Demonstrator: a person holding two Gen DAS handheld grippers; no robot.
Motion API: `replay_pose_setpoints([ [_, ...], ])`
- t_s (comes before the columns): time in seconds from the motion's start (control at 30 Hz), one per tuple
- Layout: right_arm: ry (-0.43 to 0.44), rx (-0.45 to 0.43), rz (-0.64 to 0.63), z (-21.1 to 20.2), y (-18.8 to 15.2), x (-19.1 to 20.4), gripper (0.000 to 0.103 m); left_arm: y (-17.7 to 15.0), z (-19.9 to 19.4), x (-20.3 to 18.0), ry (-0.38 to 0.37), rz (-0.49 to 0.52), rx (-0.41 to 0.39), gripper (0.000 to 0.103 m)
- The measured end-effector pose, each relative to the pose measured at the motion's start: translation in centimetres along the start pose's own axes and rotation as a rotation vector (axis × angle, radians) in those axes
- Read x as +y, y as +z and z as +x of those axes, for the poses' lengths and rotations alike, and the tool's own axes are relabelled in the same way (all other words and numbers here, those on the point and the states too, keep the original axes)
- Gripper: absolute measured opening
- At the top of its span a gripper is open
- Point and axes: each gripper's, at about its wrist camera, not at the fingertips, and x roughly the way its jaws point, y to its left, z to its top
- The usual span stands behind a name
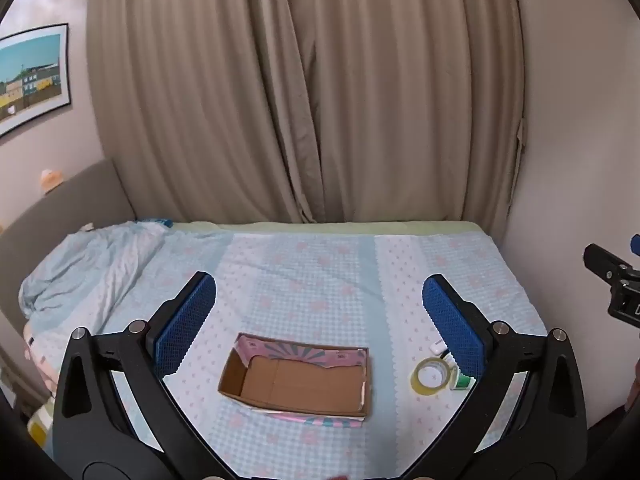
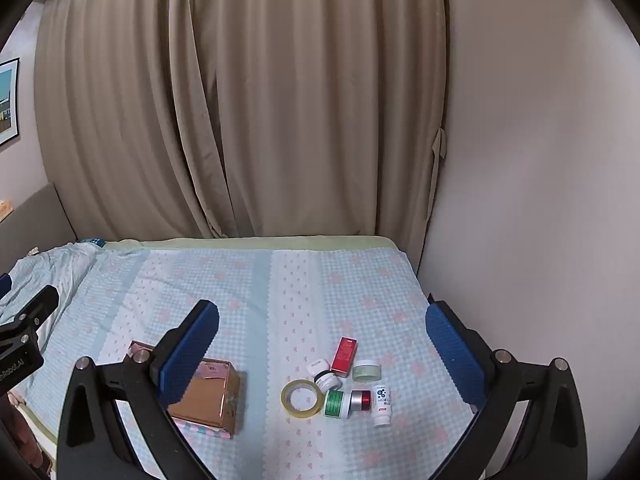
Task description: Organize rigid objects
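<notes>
Beige pleated curtain (image 2: 240, 112) fills the back, 12 o'clock in both wrist views

Bed with pale blue checked, pink-flowered sheet (image 1: 320, 272) carries everything; crumpled blue blanket (image 1: 88, 264) at its 10 o'clock side

Left tool (image 1: 319, 320): blue-padded fingers spread wide, nothing between them, hanging over the bed above the box

Right tool (image 2: 322, 340): fingers likewise wide apart, holding nothing, above the small items

Open brown cardboard box with pink patterned outer wrap (image 1: 296, 376) lies on the sheet, empty inside; in the right wrist view it sits at 9 o'clock from the cluster, well apart

Cluster of rigid objects, close together on the sheet:
- roll of clear yellowish tape (image 2: 302, 397), lying flat, nearest the box
- red rectangular carton (image 2: 345, 355), at 12 o'clock of the group
- white plastic bottle with blue print (image 2: 382, 404), at 4 o'clock
- green-labelled round container (image 2: 335, 403), just beside the tape
- red and silver cylinder (image 2: 361, 400), between green container and bottle
- pale green jar (image 2: 366, 370), beside the carton
- two small white round items (image 2: 323, 374), blurred
</notes>
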Motion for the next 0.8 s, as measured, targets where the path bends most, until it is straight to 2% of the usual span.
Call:
replay_pose_setpoints([
  [0.27,-0.002,-0.013,-0.013,-0.3,0.0,0.0,0.103,0.2,0.5,-0.6,-0.022,-0.013,-0.004,0.103],
  [0.3,-0.004,0.008,-0.011,0.4,-0.2,0.2,0.103,0.4,0.7,-0.7,-0.02,-0.013,-0.004,0.103],
  [0.47,0.0,0.015,-0.011,0.0,-0.4,0.2,0.103,0.3,-0.4,0.4,-0.037,-0.014,-0.009,0.103],
  [0.8,0.002,0.025,-0.013,0.5,-0.3,0.2,0.103,0.7,0.0,0.9,-0.045,-0.019,0.006,0.103],
])
